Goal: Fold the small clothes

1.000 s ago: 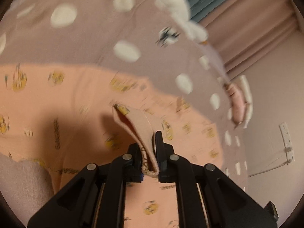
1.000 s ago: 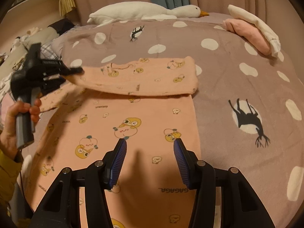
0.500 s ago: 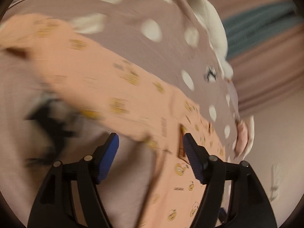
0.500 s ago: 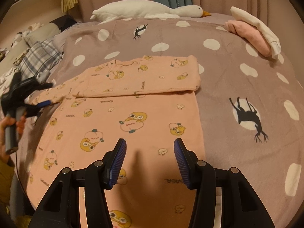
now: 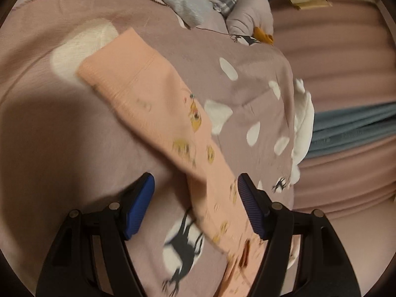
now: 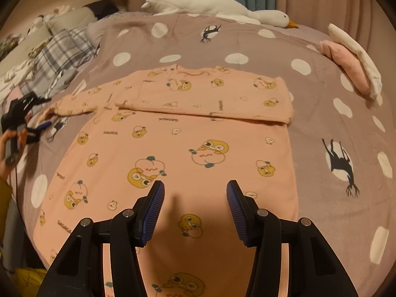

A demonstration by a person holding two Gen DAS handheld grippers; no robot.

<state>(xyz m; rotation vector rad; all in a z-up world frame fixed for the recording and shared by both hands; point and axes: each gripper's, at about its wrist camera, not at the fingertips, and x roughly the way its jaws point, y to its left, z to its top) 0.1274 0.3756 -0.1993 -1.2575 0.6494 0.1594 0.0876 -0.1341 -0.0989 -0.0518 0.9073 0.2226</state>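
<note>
Bed blanket (image 6: 309,94): mauve, white dots and black animal prints, fills both views and carries everything below.

Pyjama top (image 6: 188,153): peach, cartoon print, lies flat at the centre of the blanket in the right wrist view. Its far part is folded over toward the near part, with the fold edge running from 9 to 3 o'clock across the garment. One sleeve (image 5: 158,121) stretches out from the top toward 9 o'clock; in the left wrist view it lies flat on the blanket, with the cuff at 11 o'clock and the rest running down toward 5 o'clock.

Stuffed goose (image 6: 210,7): white, orange beak, lies along the far blanket edge at 12 o'clock. Pink and white folded cloths (image 6: 351,61): stacked at 2 o'clock near the blanket edge. Plaid cloth (image 6: 59,59): bunched at 10 o'clock, beside the blanket.

No containers in view.

Right gripper (image 6: 195,208): low over the near hem of the pyjama top, pointing toward 12 o'clock. Fingers spread wide, nothing between them. Whether the tips touch the fabric cannot be told.

Left gripper (image 5: 196,198): fingers spread apart, released, straddling the sleeve; the sleeve passes between them, ungripped. In the right wrist view this gripper (image 6: 32,121) sits at 9 o'clock, just beside the sleeve's end, held by a hand (image 6: 10,146) whose fist is closed around the handle. This view is motion-blurred near the fingers.
</note>
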